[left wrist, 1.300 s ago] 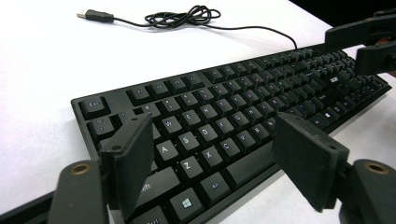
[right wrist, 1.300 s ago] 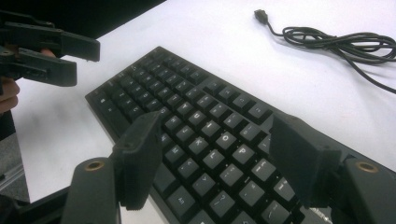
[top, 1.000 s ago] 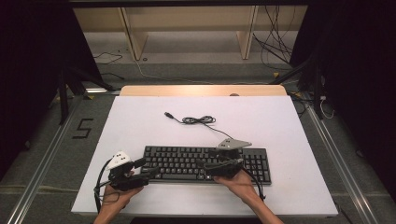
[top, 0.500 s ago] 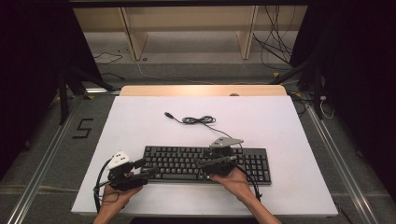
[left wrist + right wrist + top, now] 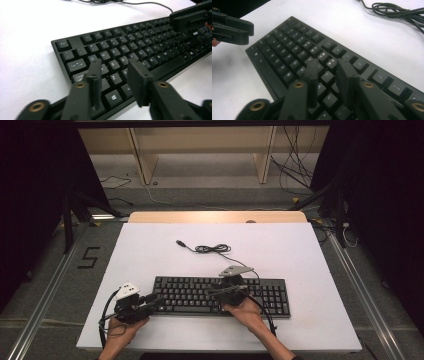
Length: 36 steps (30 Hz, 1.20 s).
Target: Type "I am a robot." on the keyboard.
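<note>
A black keyboard [image 5: 272, 296] lies across the near half of the white table [image 5: 300, 250]. My left gripper [image 5: 157, 302] hovers over its left end, above the Z and X keys [image 5: 113, 66]. My right gripper [image 5: 212, 291] hangs over the middle rows of keys [image 5: 327, 65]. Both pairs of jaws have just been closing and stand partly apart, with only keys below the gap and nothing held. In the left gripper view the right gripper [image 5: 192, 18] shows at the top right. The left gripper [image 5: 232, 30] appears at the upper left of the right gripper view.
The keyboard's black cable [image 5: 212, 249] lies coiled behind it, its USB plug [image 5: 180, 242] loose on the table. A wooden strip [image 5: 215, 216] edges the table's far side. Bare white surface surrounds the keyboard.
The right gripper has shifted a little to the left over the keyboard. The left hand has stayed where it was.
</note>
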Each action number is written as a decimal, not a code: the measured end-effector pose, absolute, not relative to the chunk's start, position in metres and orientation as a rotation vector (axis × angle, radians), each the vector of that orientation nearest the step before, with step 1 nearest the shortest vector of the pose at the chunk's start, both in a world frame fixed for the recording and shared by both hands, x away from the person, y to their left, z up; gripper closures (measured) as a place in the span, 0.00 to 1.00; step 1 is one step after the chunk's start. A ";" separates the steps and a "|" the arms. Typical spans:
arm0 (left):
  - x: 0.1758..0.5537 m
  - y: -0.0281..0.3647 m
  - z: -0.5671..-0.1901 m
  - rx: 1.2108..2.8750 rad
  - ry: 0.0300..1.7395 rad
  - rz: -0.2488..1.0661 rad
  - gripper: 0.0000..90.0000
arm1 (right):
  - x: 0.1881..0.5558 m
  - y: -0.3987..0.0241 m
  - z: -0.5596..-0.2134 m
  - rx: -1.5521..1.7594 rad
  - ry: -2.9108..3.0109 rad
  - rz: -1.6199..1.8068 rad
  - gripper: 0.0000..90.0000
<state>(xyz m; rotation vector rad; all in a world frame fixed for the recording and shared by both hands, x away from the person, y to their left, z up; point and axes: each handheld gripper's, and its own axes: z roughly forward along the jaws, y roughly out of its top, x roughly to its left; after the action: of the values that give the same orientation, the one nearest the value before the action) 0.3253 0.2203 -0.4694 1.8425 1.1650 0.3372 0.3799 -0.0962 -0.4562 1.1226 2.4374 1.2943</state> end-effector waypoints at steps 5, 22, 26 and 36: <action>0.328 0.222 -0.472 1.868 1.179 0.354 0.91 | 0.383 -0.090 -0.458 1.124 2.453 1.276 0.96; 0.337 0.224 -0.480 1.926 1.217 0.342 0.99 | 0.391 -0.079 -0.467 1.144 2.471 1.209 1.00; 0.338 0.223 -0.480 1.932 1.219 0.340 0.99 | 0.393 -0.079 -0.469 1.150 2.473 1.202 1.00; 0.340 0.225 -0.482 1.935 1.230 0.333 0.99 | 0.394 -0.076 -0.472 1.158 2.487 1.183 1.00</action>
<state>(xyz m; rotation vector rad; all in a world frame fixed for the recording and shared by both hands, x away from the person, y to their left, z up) 0.3400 0.2245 -0.4822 1.9352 1.2299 0.3325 0.3943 -0.0765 -0.4722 1.1583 2.4874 1.1833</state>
